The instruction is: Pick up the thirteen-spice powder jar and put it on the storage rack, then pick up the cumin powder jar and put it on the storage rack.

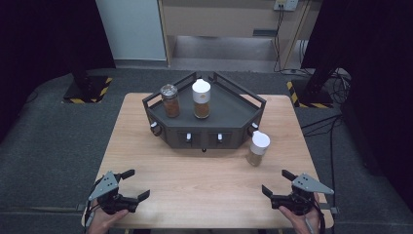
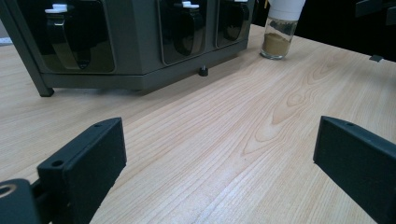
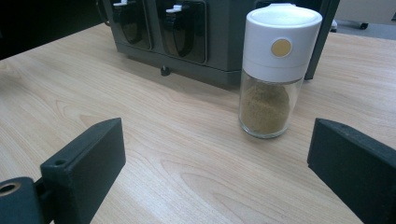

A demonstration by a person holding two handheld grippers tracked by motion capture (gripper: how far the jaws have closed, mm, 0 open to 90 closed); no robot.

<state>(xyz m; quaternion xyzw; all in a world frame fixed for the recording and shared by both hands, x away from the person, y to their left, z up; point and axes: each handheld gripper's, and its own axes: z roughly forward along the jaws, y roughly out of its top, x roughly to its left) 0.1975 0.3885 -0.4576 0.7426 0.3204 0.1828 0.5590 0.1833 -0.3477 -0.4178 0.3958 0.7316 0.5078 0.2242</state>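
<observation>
A dark corner-shaped rack (image 1: 233, 118) stands at the back middle of the wooden table (image 1: 204, 178). On it are a metal-capped spice jar (image 1: 170, 100) and a white-capped spice jar (image 1: 201, 99), both upright. Another white-capped jar (image 1: 257, 148) of tan powder stands on the table off the rack's front right corner. My left gripper (image 1: 139, 183) rests open near the front left edge, with nothing between its jaws. My right gripper (image 1: 274, 180) is open at the front right, pointing at the loose jar (image 3: 273, 74) and well short of it. The left gripper view (image 2: 219, 149) faces the rack's front (image 2: 135, 46).
The rack's front panel carries small dark hooks with white tips (image 3: 180, 28). Bare wood lies between both grippers and the rack. Beyond the table are grey floor, black stands with striped bases (image 1: 87, 90) and cables (image 1: 321, 124) on the right.
</observation>
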